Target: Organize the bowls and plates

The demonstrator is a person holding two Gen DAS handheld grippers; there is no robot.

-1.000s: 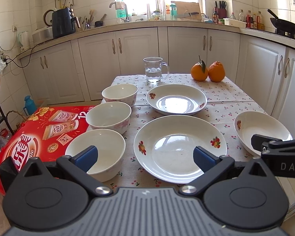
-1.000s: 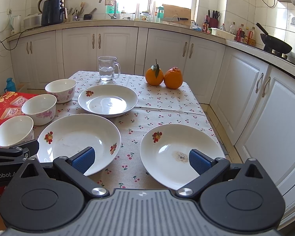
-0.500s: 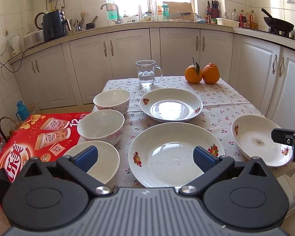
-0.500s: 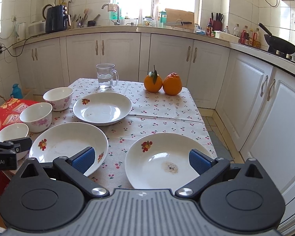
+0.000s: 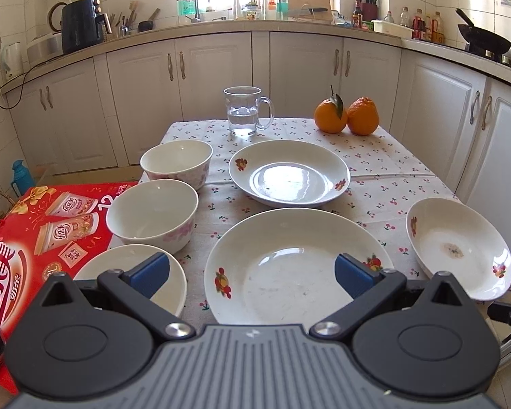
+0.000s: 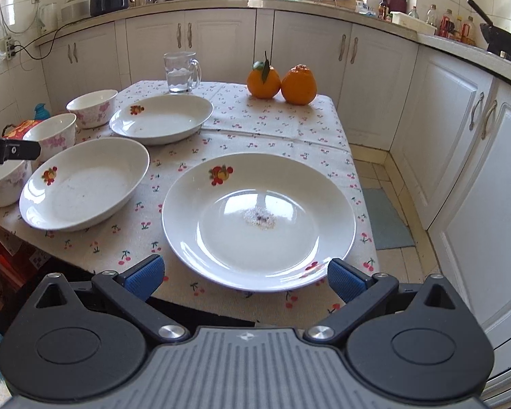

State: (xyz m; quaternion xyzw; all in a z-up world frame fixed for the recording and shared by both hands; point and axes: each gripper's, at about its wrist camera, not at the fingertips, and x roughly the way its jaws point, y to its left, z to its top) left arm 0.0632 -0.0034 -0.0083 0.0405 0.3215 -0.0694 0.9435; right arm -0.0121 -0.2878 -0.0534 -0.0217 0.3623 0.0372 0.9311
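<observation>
- Left wrist view, left to right: three floral bowls run in a column along the table's left edge. Near bowl (image 5: 133, 272) at 8 o'clock, partly behind the left gripper's (image 5: 252, 271) left pad; middle bowl (image 5: 153, 213) at 10 o'clock; far bowl (image 5: 177, 162) at 11 o'clock.
- Red carton (image 5: 34, 235) lies beside the table, left of the bowls.
- Large plate (image 5: 289, 266) sits dead ahead between the left gripper's pads; far plate (image 5: 289, 173) lies at 12 o'clock behind it; glass mug (image 5: 243, 110) and two oranges (image 5: 345, 116) beyond.
- Stained plate (image 5: 460, 245) at 3 o'clock, near the table's right edge.
- Right wrist view: the same stained plate (image 6: 259, 221) lies just ahead of the right gripper (image 6: 243, 277), its near rim between the pads.
- Handling, judged: glazed ceramic, rigid, slick, chips on impact; plates moderately heavy, bowls lighter. Best hold is the rim, one pad over and one under; bowls by the wall at the lip.
- Left gripper: fingers spread wide, holding nothing, touching nothing.
- Right gripper: fingers spread wide, empty; contact with the stained plate's rim not evident.
- Nothing stacked yet.
</observation>
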